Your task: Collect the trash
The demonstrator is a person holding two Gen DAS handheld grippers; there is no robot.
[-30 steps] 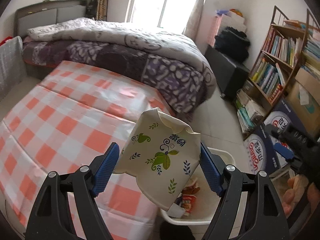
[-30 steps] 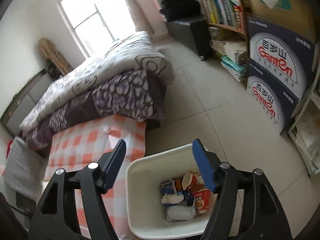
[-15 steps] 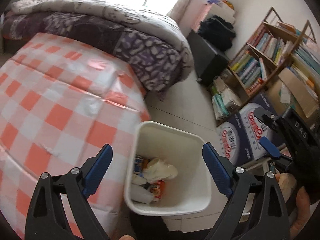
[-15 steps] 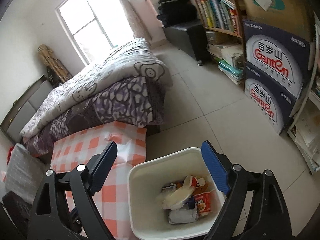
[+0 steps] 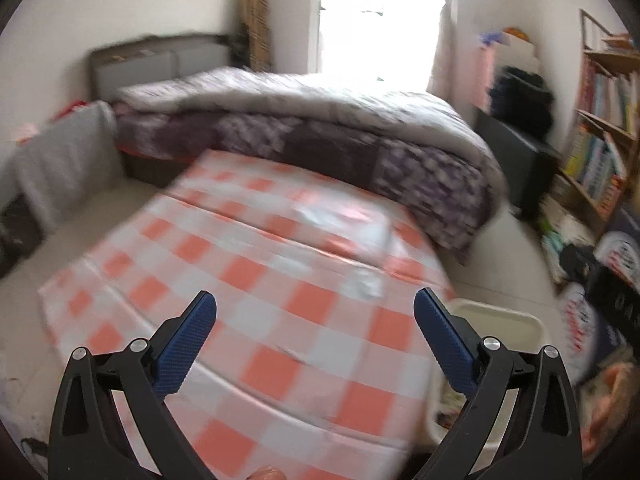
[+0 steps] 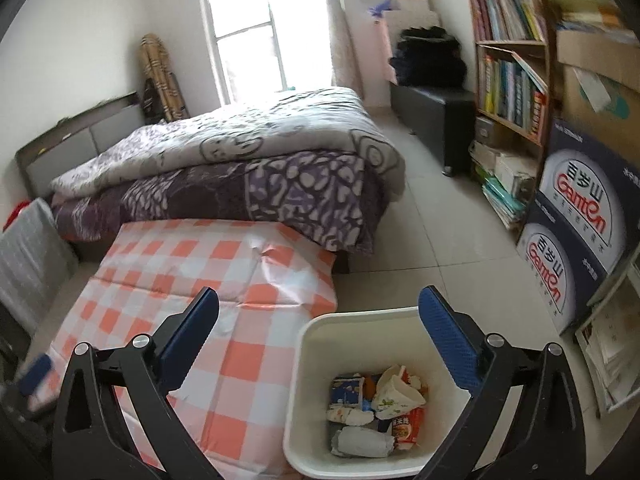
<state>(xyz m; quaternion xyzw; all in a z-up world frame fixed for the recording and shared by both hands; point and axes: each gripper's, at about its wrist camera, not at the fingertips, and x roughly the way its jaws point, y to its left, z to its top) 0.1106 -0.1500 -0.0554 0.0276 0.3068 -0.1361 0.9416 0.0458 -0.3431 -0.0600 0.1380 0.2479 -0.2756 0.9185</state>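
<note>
Trash drop looks done: my left gripper (image 5: 314, 336) and right gripper (image 6: 318, 332) have just been opening and stand wide apart, nothing between them. Beside the checked table (image 6: 224, 264), the white bin (image 6: 320, 344) holds the paper cup (image 6: 394, 394), wrappers and cartons. Next I scan the table for leftovers.
</note>
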